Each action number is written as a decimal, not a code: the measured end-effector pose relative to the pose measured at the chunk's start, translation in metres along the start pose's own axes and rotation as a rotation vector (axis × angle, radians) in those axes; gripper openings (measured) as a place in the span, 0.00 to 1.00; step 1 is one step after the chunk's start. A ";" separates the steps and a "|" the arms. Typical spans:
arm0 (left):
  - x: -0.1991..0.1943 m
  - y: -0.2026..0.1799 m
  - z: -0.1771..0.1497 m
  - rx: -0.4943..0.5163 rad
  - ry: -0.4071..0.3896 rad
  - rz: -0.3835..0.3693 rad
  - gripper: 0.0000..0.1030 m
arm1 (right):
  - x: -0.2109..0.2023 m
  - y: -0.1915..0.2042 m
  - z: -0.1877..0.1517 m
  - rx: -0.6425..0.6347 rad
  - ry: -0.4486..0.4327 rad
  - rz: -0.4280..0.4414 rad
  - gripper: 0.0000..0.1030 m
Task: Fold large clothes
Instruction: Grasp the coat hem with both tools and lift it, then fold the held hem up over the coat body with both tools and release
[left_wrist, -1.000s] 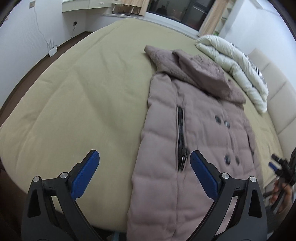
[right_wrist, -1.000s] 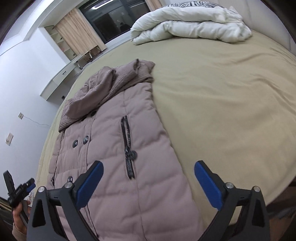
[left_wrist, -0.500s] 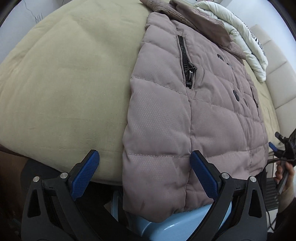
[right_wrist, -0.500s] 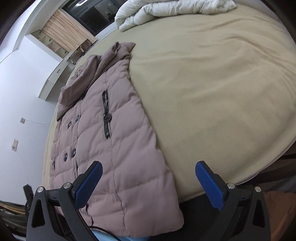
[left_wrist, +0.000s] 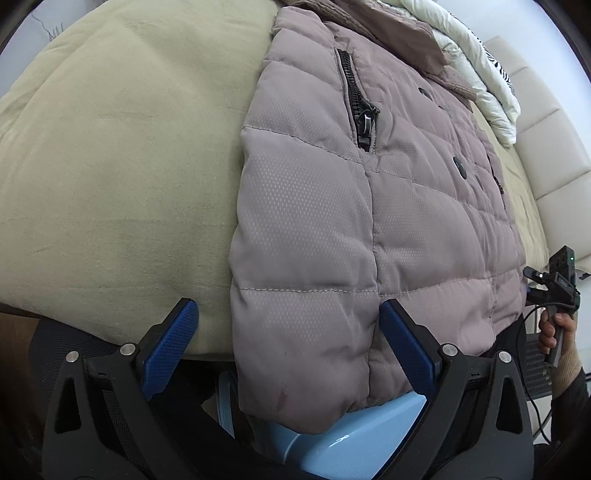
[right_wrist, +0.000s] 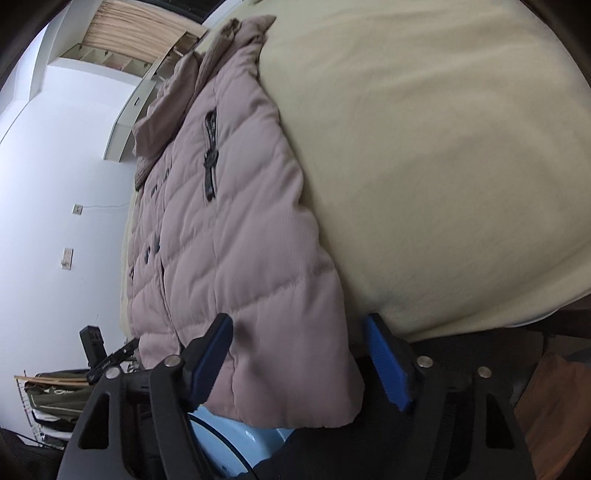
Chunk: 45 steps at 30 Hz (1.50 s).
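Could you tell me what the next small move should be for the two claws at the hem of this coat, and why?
Probably close both on the hem. The puffer coat lies flat, its bottom edge overhanging the bed. Its corners sit between the left claw and the right claw, whose jaws have just been closing but do not visibly pinch it yet.

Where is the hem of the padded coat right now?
In both wrist views the padded coat has its hem hanging over the bed's near edge, above a light blue object.

Coat (left_wrist: 369, 206) lies on bed (left_wrist: 110, 155), hem overhanging its edge.
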<state>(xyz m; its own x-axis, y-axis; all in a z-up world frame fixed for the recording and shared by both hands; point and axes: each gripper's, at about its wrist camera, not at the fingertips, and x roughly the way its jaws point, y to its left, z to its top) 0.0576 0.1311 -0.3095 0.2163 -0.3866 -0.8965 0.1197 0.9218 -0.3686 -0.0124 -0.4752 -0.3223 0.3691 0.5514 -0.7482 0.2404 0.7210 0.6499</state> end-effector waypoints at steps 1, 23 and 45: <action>0.002 0.000 0.000 0.001 0.004 -0.002 0.97 | 0.004 0.000 -0.001 -0.003 0.018 0.004 0.68; 0.004 -0.009 -0.005 -0.031 0.046 -0.070 0.50 | 0.012 0.015 -0.012 -0.030 0.048 0.067 0.43; -0.015 -0.025 -0.005 0.006 0.063 -0.036 0.06 | -0.001 0.052 -0.018 -0.174 -0.023 -0.004 0.10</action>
<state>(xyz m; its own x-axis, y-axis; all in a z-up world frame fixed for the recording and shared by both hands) 0.0465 0.1135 -0.2883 0.1507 -0.4168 -0.8964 0.1319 0.9072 -0.3996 -0.0167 -0.4308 -0.2901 0.3897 0.5398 -0.7462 0.0834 0.7862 0.6123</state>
